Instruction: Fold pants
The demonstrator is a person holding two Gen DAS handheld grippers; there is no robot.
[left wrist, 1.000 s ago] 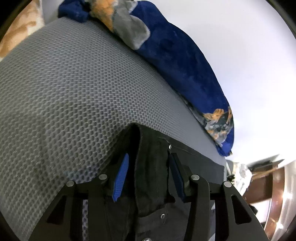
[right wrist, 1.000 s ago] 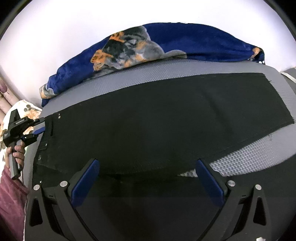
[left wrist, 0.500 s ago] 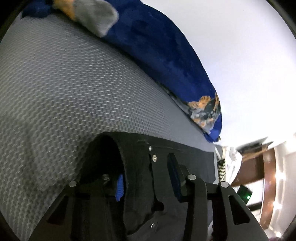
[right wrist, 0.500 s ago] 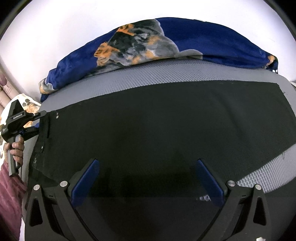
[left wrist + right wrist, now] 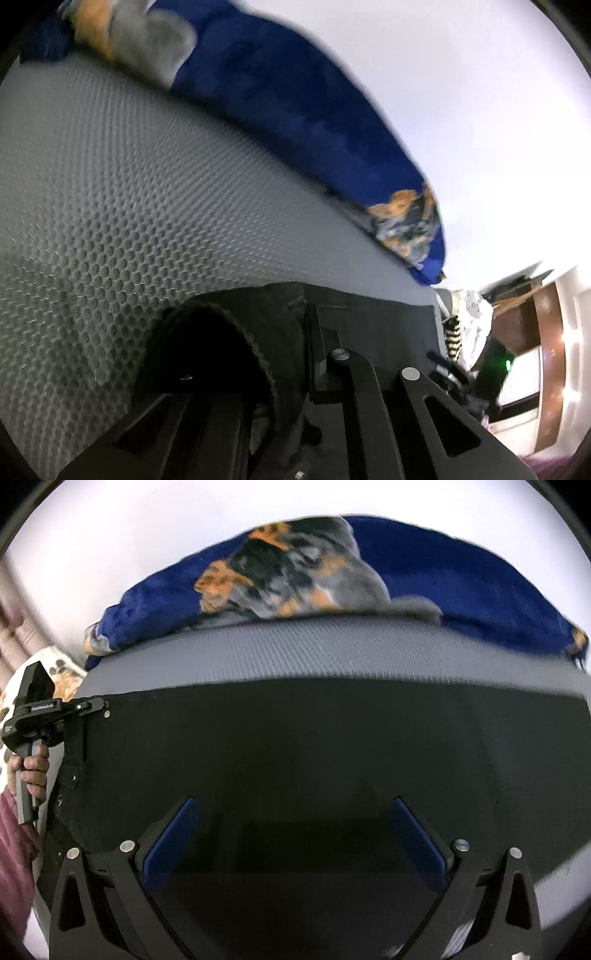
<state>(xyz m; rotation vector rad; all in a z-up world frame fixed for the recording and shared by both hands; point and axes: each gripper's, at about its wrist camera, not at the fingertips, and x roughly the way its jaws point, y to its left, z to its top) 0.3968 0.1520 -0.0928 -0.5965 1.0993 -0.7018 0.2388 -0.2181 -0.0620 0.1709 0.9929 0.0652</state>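
The black pants (image 5: 314, 746) lie spread across a grey honeycomb mat (image 5: 314, 653). My right gripper (image 5: 291, 834) is open wide, its blue pads (image 5: 170, 834) low over the cloth near the front edge. My left gripper (image 5: 83, 705) shows at the far left of the right wrist view, shut on the waistband corner. In the left wrist view the waistband (image 5: 258, 332) bulges up between the black fingers (image 5: 354, 373), which hide the pads.
A blue blanket with an orange and grey print (image 5: 332, 579) lies bunched along the mat's far edge, against a white wall; it also shows in the left wrist view (image 5: 303, 110). Furniture and clutter (image 5: 509, 339) stand beyond the mat's right end.
My left gripper closed on the waistband and lifted it, so the cloth now covers its pads. My right gripper moved forward over the pants; more cloth fills its view.
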